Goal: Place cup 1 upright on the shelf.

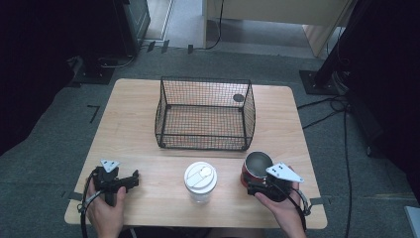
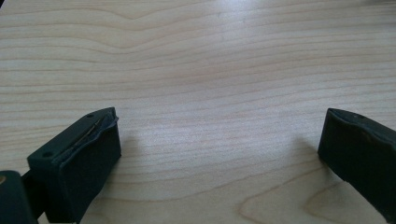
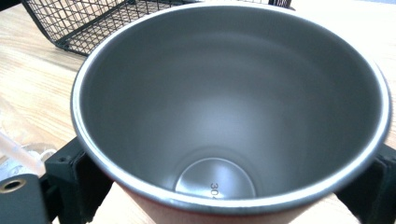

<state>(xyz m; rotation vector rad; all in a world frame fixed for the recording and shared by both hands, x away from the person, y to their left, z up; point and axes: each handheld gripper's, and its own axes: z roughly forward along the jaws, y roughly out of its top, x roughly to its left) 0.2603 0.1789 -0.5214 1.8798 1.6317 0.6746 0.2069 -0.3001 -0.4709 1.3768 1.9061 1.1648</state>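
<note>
Worktop (image 1: 138,134): pale wood, carries everything in play.

Wire basket (image 1: 205,114): black mesh, empty as far as the high view shows, standing ahead of the right hand-held gripper and a little toward the left one, apart from both.

Clear lidded cup (image 1: 200,181): white lid, upright, standing between the two hand-held grippers, nearer the right one but not touching it.

Steel cup (image 3: 229,107): red outside, bare metal inside, empty, upright on the worktop. It sits between the jaws of the right hand-held gripper (image 1: 257,187); in the right gripper view a jaw presses each flank just under the rim. Judged a held cup, gripped low on the wall, not yet lifted.

Left hand-held gripper (image 2: 219,154): jaws spread wide, nothing between them, bare wood below, resting low at the near left of the worktop.

Risks, as judgement:
- Cup wall is smooth and tapers downward; the grip could slip and the cup drop out on lifting if the squeeze is light.
- Basket wall stands high; a lift carried forward too low would knock the cup base on the near rim and tip the cup or shove the basket.
- A swing toward the left hand-held gripper could clip the lidded cup and topple it.
</note>
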